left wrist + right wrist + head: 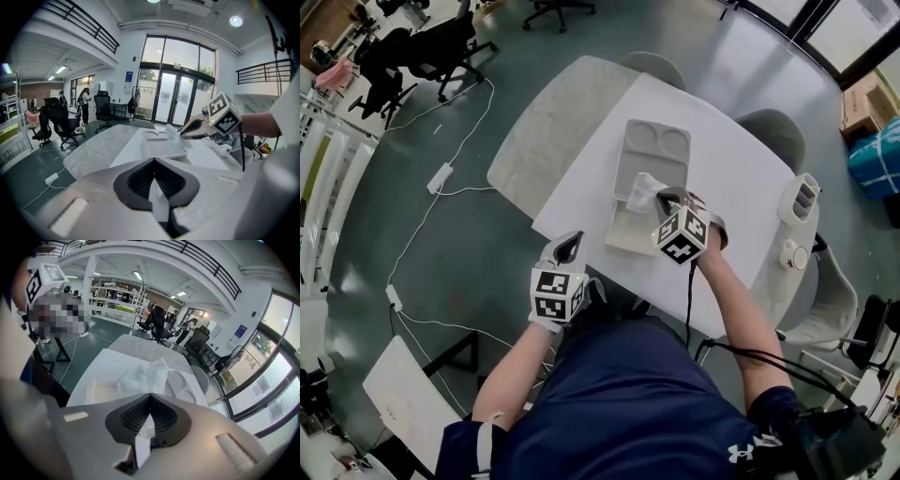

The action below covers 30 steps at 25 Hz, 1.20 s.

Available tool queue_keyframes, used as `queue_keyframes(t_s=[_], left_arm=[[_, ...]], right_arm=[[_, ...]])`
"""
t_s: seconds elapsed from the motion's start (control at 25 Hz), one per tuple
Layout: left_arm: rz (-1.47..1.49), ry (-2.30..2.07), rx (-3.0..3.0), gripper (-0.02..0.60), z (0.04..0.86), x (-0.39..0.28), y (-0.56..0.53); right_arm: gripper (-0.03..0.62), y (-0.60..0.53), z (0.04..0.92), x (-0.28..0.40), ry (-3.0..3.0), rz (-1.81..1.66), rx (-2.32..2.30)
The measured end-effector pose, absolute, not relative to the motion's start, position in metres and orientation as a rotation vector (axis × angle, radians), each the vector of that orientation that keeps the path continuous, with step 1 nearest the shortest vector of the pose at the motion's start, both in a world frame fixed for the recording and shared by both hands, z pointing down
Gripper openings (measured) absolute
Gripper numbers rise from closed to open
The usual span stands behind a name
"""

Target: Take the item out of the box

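Item (642, 192) is what we call the crumpled packet of clear plastic. In the head view it hangs from our right claw (664, 199) over the middle of the open box (630, 234), a pale moulded tray on the white desk (741, 169). The box's lid (654, 150), with two round hollows, is folded back on the far side. Our left claw (571, 244) hovers at the desk's near left edge, well apart from the box, with nothing in it. A grey table (544, 122) adjoins the desk on the left. In the left gripper view, the left claw (152, 161) has its tips pressed together on nothing. Beyond it the box (161, 151) lies open on the desk (125, 153), and the right claw (186, 134) comes in from the right with the item (172, 133) dangling at its tip, seemingly above the tray. We cannot tell whether its lower end touches the tray. Office chairs (61, 123) stand on the floor to the left. In the right gripper view, the right claw (150, 398) is clamped on a corner of the plastic. The rest of the item (143, 376) bunches just past the tips, with the box (99, 391) and the lid (182, 383) beneath it.
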<state>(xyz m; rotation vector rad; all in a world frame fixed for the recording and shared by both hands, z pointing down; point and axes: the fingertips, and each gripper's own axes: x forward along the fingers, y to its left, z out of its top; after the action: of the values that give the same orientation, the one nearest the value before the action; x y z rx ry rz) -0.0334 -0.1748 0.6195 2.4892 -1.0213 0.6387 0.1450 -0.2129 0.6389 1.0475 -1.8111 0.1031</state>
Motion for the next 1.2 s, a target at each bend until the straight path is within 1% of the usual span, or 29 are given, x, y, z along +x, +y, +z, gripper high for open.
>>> queue_keyframes(t_s=[0.2, 0.52, 1.08, 1.2], left_arm=[[0.635, -1.059, 2.466, 0.002, 0.619, -0.045, -0.176], [0.649, -1.135, 2.383, 0.002, 0.632, -0.083, -0.176], [0.664, -1.147, 2.375, 0.002, 0.635, -0.083, -0.184], [0.661, -1.15, 2.378, 0.002, 0.634, -0.081, -0.184]], right_arm=[[0.003, -0.233, 0.647, 0.156, -1.791, 0.093, 1.044], [0.003, -0.268, 0.671, 0.159, -1.741, 0.079, 0.982], [0.005, -0.284, 0.709, 0.149, -1.702, 0.085, 0.899], [0.015, -0.283, 0.712, 0.151, -1.707, 0.092, 0.924]])
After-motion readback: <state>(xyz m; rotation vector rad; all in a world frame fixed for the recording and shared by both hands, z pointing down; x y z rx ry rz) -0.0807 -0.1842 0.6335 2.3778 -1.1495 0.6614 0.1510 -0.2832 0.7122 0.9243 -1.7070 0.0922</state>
